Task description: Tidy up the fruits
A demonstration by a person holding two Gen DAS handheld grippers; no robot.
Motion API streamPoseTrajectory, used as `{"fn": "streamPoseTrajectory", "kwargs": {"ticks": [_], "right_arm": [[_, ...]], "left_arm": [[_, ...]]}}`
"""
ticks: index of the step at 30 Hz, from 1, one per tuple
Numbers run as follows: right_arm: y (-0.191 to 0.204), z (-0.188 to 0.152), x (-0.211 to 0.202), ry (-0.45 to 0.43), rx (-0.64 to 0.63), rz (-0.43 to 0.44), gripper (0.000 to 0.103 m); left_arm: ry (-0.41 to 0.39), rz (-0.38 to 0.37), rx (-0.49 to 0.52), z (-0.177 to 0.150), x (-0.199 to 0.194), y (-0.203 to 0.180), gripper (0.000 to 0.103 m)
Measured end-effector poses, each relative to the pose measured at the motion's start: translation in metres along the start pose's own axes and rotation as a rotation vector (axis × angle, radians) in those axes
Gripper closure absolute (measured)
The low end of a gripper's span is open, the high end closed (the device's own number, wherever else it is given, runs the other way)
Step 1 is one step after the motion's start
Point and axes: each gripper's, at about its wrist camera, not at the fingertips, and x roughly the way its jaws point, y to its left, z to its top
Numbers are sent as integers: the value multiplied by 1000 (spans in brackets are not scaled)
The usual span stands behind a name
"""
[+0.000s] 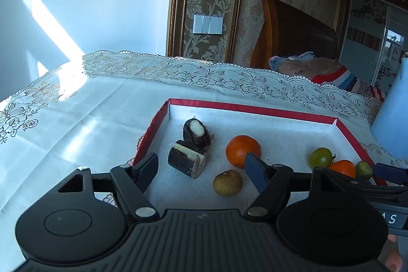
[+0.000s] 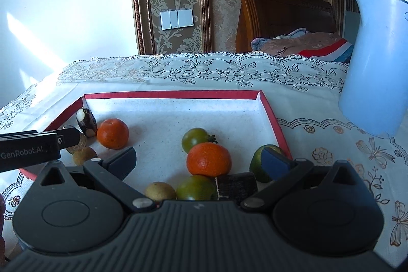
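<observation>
A shallow red-rimmed tray with a white floor holds the fruit. My left gripper is open over its left part. A dark sugarcane piece and a longan lie between its fingers, untouched. A dark piece with a white end and a mandarin lie just beyond. My right gripper is open over the right part, either side of a mandarin without pressing it. Around that are two green tomatoes, a longan, a sugarcane piece and a green citrus.
A pale blue jug stands on the lace tablecloth right of the tray. The table's far edge runs in front of a patterned wall and a wooden bed. A second mandarin lies near the left tool's housing.
</observation>
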Motion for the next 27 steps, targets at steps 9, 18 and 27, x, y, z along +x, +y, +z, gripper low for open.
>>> {"fn": "streamPoseTrajectory", "kwargs": {"ticks": [9, 18, 27], "right_arm": [[-4, -14, -18, 13, 25, 14, 0], [-4, -29, -39, -6, 36, 23, 0], [4, -32, -38, 6, 1, 18, 0]], "left_arm": [[15, 1, 9, -14, -16, 3, 28], [-19, 9, 4, -29, -41, 10, 23], [21, -17, -17, -33, -40, 13, 23]]}}
